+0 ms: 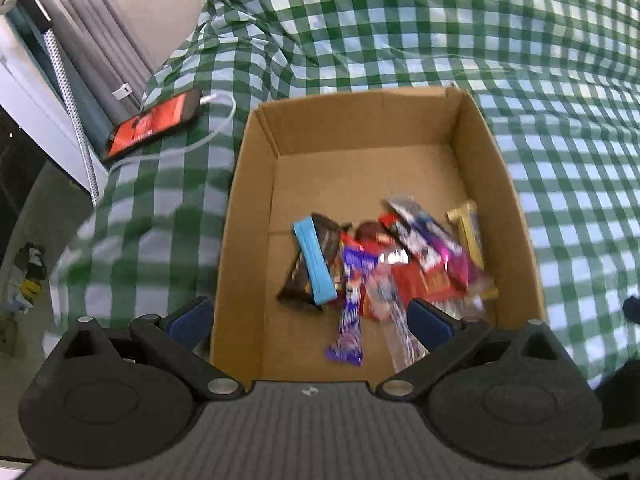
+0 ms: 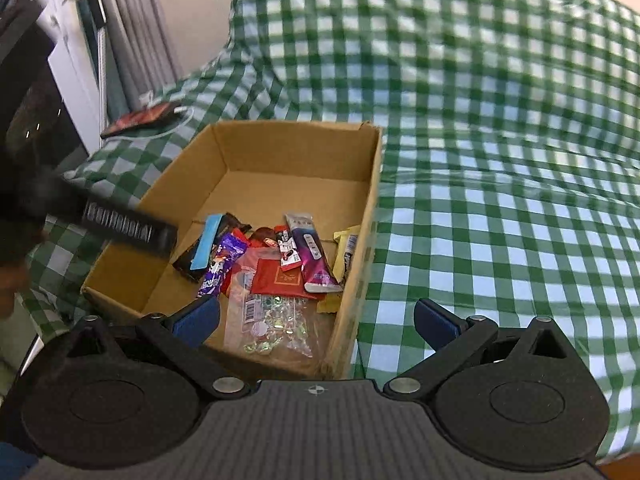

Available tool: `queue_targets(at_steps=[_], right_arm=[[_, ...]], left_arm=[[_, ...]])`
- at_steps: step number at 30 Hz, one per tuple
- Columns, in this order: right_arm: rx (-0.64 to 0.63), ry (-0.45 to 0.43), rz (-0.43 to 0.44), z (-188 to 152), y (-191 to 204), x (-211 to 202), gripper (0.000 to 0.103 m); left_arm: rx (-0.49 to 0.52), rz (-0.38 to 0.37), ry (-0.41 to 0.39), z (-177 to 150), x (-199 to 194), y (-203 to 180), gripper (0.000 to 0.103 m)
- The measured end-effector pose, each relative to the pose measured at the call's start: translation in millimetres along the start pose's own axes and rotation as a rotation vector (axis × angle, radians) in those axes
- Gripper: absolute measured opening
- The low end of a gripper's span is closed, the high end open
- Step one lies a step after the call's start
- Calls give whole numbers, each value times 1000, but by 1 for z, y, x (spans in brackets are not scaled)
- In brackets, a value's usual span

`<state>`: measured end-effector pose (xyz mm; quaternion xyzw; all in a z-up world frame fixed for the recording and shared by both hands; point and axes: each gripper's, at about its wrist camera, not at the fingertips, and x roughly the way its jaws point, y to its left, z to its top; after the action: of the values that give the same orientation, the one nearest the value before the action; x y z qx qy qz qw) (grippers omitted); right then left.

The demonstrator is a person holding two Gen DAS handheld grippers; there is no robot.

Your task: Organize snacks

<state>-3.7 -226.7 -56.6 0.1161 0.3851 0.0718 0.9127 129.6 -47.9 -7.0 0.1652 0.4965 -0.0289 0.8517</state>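
An open cardboard box (image 1: 360,120) sits on the green checked cloth; it also shows in the right wrist view (image 2: 296,136). Several wrapped snacks lie in its near half: a blue bar (image 1: 314,260) on a black pack, a purple bar (image 1: 352,300), a red pack (image 2: 286,278), a pink-purple pack (image 2: 314,256), a gold bar (image 1: 470,236) and a clear bag of candies (image 2: 268,324). My left gripper (image 1: 310,320) is open and empty above the box's near edge. My right gripper (image 2: 316,318) is open and empty, straddling the box's near right corner.
A phone with a red screen (image 1: 154,128) and a white cable lies on the cloth left of the box. The left gripper's body (image 2: 120,228) reaches over the box's left wall in the right wrist view. Grey curtains and white furniture stand at the far left.
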Motion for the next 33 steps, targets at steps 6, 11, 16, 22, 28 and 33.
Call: queue_targets(at_steps=[6,11,16,22,28,33], right_arm=[[15,36,13,43,-3,0,103],[-7,-26,18,40,5,1,103],[24,-63,4,4,21,0,103],[22,-65,-58,-28,45,-24,103],[19,-89,-100,-45,48,-49,103],[20,-128,-106,-53,48,-59,103]], left_arm=[[-39,15,-44,28,-18,22,103],[-72,7,-94,9,-15,35,103],[-50,14,-140,-40,-16,39,103],[-75,-40,-100,-87,-32,45,103],[-78,-86,-119,-114,-52,39,103],[-67,-96,-126,-124,-54,31,103]])
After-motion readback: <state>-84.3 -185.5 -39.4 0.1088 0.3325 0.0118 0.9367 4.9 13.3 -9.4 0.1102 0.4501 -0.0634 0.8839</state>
